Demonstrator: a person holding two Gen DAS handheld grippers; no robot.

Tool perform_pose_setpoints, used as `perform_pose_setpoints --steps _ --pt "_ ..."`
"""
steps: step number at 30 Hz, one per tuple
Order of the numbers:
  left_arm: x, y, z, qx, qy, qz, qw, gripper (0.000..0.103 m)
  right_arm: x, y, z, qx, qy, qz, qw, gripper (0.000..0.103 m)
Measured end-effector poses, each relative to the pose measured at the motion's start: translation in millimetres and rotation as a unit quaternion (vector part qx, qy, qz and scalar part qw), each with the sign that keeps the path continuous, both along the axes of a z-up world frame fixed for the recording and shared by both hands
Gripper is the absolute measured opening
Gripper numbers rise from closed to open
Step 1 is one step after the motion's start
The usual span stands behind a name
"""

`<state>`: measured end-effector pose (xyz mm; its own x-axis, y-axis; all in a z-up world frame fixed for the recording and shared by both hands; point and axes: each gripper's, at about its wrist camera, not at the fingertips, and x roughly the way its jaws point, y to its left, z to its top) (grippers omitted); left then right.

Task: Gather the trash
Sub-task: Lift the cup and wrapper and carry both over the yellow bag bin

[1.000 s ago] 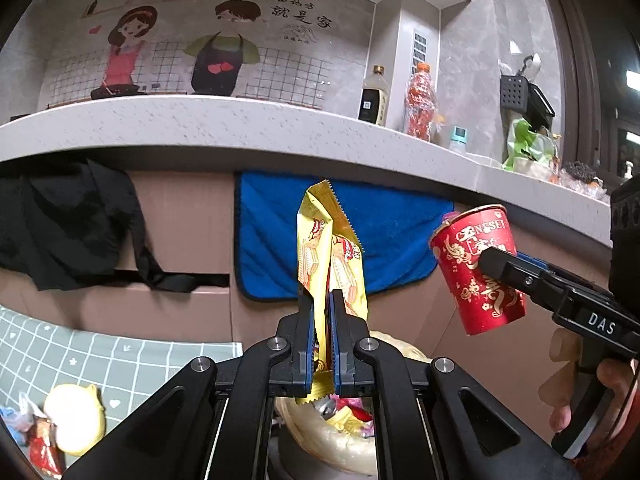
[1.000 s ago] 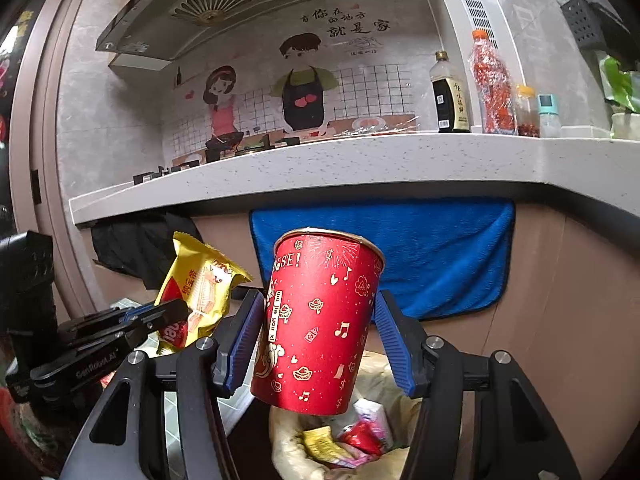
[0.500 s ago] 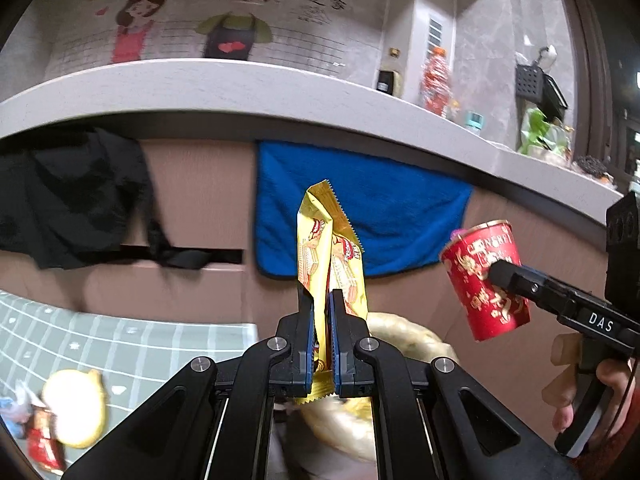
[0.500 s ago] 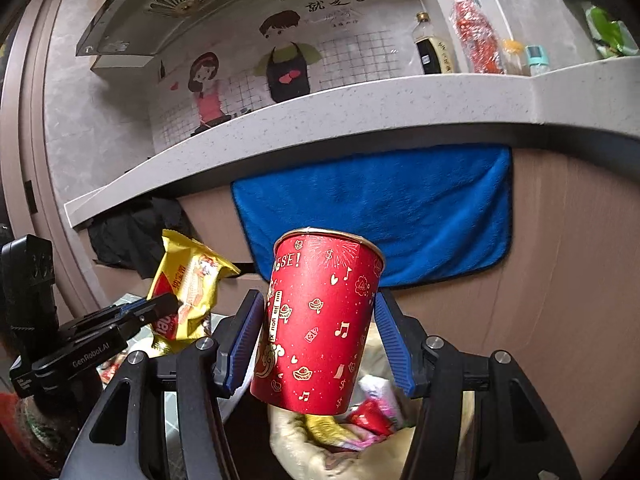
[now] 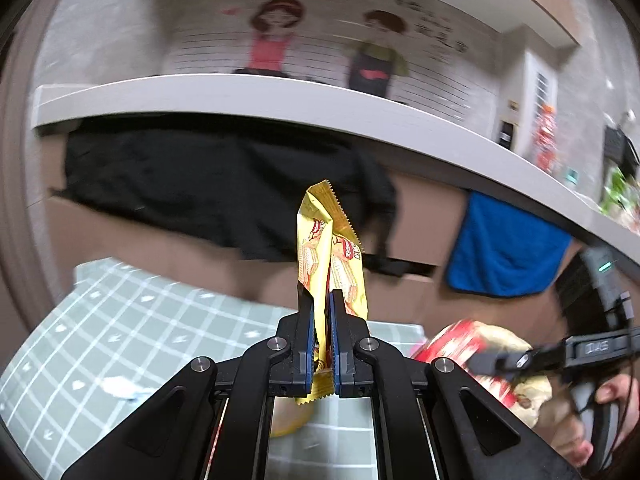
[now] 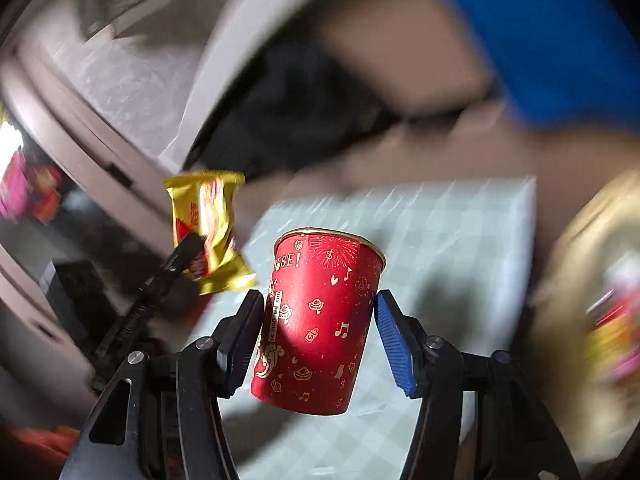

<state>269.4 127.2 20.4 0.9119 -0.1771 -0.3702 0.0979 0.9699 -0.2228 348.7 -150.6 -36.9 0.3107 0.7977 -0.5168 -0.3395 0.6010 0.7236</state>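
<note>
Wrapper [image 5: 331,264] is pinched flat between my left gripper [image 5: 323,336] pads, fully clamped, standing upright with its long axis straight up out of the jaws, and my right gripper [image 6: 316,332] has its pads squeezed on the sides of the red cup [image 6: 316,320], mouth up and tipped a bit. Trash bag [image 6: 592,280] is a blurry tan blob at the right edge of my right view, so it sits off to the right of both grippers. I reckon the cup hand is nearer and should drop first.
</note>
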Motion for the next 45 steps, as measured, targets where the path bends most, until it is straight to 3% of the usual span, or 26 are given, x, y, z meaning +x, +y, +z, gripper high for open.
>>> perform_pose_setpoints --steps 4,7,10,15,20,24,27,31,35,37,39,45 --pt "-13.5 44.0 -3.9 -0.017 0.002 0.021 0.9996 0.007 6.8 55.1 -56.1 0.023 0.150 0.047 0.987 0.054" --pt "-23.2 68.8 -7.4 -0.030 -0.001 0.032 0.9991 0.007 -2.2 74.8 -80.7 0.008 0.210 0.061 0.976 0.054" --pt "-28.8 84.8 -11.1 -0.043 -0.001 0.038 0.9983 0.007 -6.9 79.3 -90.9 0.037 0.271 0.058 0.960 0.054" --pt "-37.3 99.6 -19.9 -0.063 0.003 0.042 0.9971 0.007 9.2 81.9 -55.5 0.113 0.221 0.034 0.968 0.054" --pt "-48.8 121.0 -27.8 -0.076 0.004 0.057 0.9955 0.007 -8.0 89.5 -91.6 0.006 0.294 0.040 0.955 0.054" --pt "-48.3 125.7 -30.0 -0.081 0.011 0.062 0.9947 0.007 -16.0 84.3 -97.9 0.007 0.281 0.032 0.959 0.054" --pt "-50.5 119.5 -26.7 -0.075 0.006 0.060 0.9954 0.007 -20.6 77.3 -78.4 0.000 0.231 0.032 0.972 0.054" --pt "-51.6 97.6 -18.3 -0.065 -0.003 0.047 0.9968 0.007 -20.0 65.6 -30.5 -0.030 0.108 0.020 0.994 0.054" --pt "-48.7 65.1 -9.4 -0.053 -0.007 0.026 0.9982 0.007 -29.8 50.8 11.2 -0.065 -0.022 -0.007 0.998 0.054" --pt "-46.2 46.4 -4.8 -0.049 -0.010 0.016 0.9986 0.007 -37.8 43.8 27.8 -0.089 -0.085 -0.022 0.992 0.054" --pt "-43.7 30.0 -0.1 -0.047 -0.014 0.008 0.9988 0.007 -49.7 36.8 45.2 -0.122 -0.156 -0.045 0.979 0.054" --pt "-37.4 -35.3 16.0 -0.026 -0.041 -0.021 0.9986 0.007 -83.3 -0.3 76.8 -0.197 -0.299 -0.111 0.927 0.054"
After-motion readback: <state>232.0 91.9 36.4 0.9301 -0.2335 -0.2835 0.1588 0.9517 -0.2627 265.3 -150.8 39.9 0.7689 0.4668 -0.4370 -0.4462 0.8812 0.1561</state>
